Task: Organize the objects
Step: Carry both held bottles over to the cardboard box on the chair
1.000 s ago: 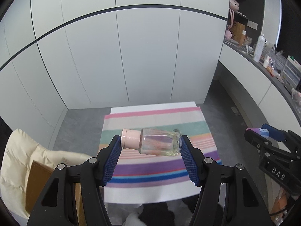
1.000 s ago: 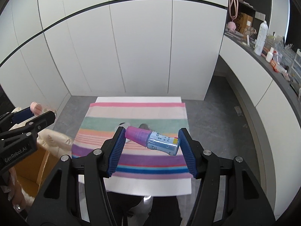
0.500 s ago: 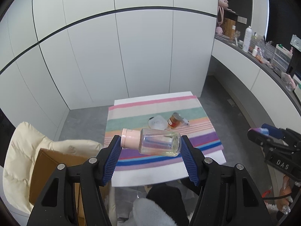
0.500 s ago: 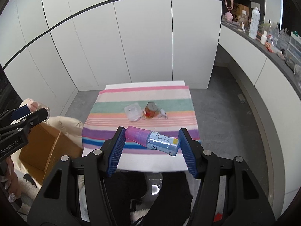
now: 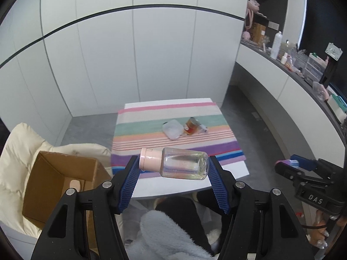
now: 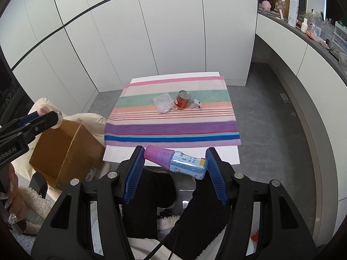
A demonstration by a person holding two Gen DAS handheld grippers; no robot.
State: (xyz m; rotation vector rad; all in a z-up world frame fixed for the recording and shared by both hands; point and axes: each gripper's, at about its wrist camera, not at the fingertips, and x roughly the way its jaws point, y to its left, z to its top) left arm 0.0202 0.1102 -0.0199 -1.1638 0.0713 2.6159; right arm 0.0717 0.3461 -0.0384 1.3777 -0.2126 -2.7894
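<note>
Left claw (image 5: 173, 174) half spread, pinching a clear bottle (image 5: 183, 162) sideways right of the cardboard box (image 5: 58, 186); right claw (image 6: 174, 169) likewise clamped on a blue bottle (image 6: 176, 161) near the table's (image 6: 121, 150) near edge

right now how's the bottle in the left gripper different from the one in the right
The clear bottle has a pale pink cap, see-through walls and no label; the blue bottle has a magenta cap and a printed label. The clear bottle looks wider; the blue bottle tilts more. Both lie sideways, cap to the left, clamped end to end.
</note>
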